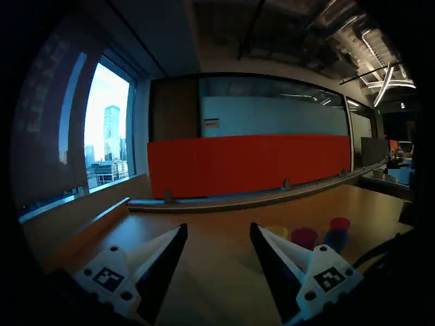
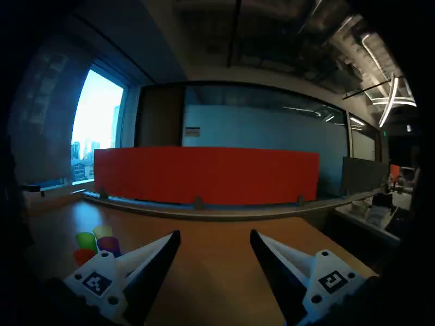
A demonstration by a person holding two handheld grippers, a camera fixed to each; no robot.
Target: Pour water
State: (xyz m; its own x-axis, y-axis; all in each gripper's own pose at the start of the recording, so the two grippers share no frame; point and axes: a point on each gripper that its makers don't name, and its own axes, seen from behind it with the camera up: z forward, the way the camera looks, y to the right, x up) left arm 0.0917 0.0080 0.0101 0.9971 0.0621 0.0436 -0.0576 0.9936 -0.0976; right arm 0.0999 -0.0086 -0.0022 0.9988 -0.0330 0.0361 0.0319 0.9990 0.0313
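You are holding the left gripper [image 1: 218, 225] with its fingers spread wide and nothing between them, and the right gripper [image 2: 215, 232] is gaping the same way, also carrying nothing. Both are hovering low over the wooden table [image 1: 228, 271] and pointing toward the red partition [image 1: 247, 163].

The cups [image 1: 307, 234] are standing in a small cluster on the table, and that is what your next move is turning on. From the left gripper they are lying at about 2 o'clock, just past its right finger. From the right gripper they are lying at about 10 o'clock, tucked beside its left finger, so the group is sitting between your two hands. I am judging the right one slightly nearer, since the cups are sitting lower in its picture.

They are looking upright, so each cup's long axis is running vertically, which is asking for a sideways grip.

The left gripper view is giving you a blue cup [image 1: 336, 240], while the right gripper view is offering a green cup [image 2: 85, 239]. Which cup is holding water I cannot tell
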